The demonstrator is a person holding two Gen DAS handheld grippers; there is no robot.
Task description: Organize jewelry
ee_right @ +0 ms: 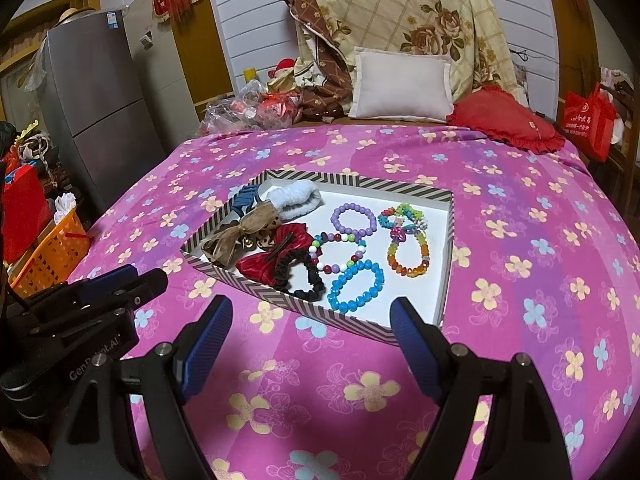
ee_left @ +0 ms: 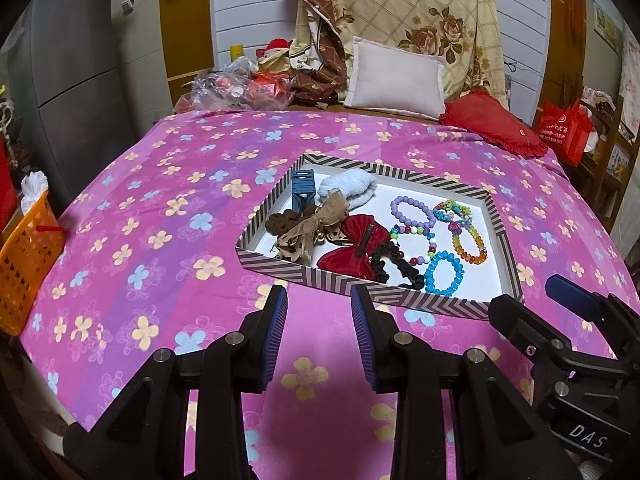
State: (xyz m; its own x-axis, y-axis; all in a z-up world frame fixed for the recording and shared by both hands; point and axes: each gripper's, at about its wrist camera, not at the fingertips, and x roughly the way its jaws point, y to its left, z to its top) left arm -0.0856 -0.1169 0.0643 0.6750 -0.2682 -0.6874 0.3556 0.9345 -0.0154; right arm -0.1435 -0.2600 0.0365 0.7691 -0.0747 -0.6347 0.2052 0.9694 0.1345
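Judging by looks, the beaded bracelets are light, hard and slippery; a bead strand is best pinched across one side of the ring, since a grip on a single round bead is likely to slip. Elastic cord is assumed, so some stretch is expected. Fabric pcs are soft and compressible, easily pinched at the middle knot.

All items lie inside the striped tray (ee_right: 224, 272) on the pink floral bedspread (ee_right: 520, 240), bracelets toward the right, hair accessories toward the left.

Count, bracelets: 5 are made out — purple (ee_right: 354, 220), multicolour w/ white beads (ee_right: 339, 253), blue (ee_right: 355, 286), orange-rainbow (ee_right: 408, 256), and a neon tangle (ee_right: 402, 216) that may be more than 1. Hair pcs: red velvet bow (ee_right: 270, 258), tan ribbon bow (ee_right: 230, 236), black scrunchie (ee_right: 300, 276), pale blue fluffy scrunchie (ee_right: 294, 198), blue claw clip (ee_right: 244, 196), brown scrunchie (ee_left: 282, 222).

Left gripper (ee_left: 319, 300) is held part-open, nothing between the jaws, just short of the tray's near wall. Right gripper (ee_right: 312, 312) is spread wide, empty, approx. over the near right corner.
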